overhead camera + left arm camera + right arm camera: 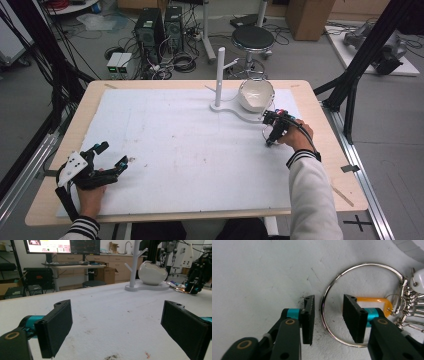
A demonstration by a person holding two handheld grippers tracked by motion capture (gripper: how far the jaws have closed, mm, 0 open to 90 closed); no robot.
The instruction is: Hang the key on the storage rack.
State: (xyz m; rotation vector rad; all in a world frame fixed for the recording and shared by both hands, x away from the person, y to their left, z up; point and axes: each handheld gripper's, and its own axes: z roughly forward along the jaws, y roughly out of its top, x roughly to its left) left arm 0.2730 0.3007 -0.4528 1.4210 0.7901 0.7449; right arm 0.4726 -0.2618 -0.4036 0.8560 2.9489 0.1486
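Right gripper (329, 317) is straddling the key ring (362, 303) wire, lying flat on the table beside the white stand (235, 107): jaws parted, one inside, one outside. Left gripper (111, 156) is sitting wide open, well apart.

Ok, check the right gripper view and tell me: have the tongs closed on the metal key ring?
No, the right tongs are open, straddling the ring's wire without pinching it.

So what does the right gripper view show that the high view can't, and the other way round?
The right gripper view shows the metal key ring lying flat, the right tool open astride its wire, and an orange tag. The high view shows the left tool open, the white bowl and the stand. Both share the white mat.
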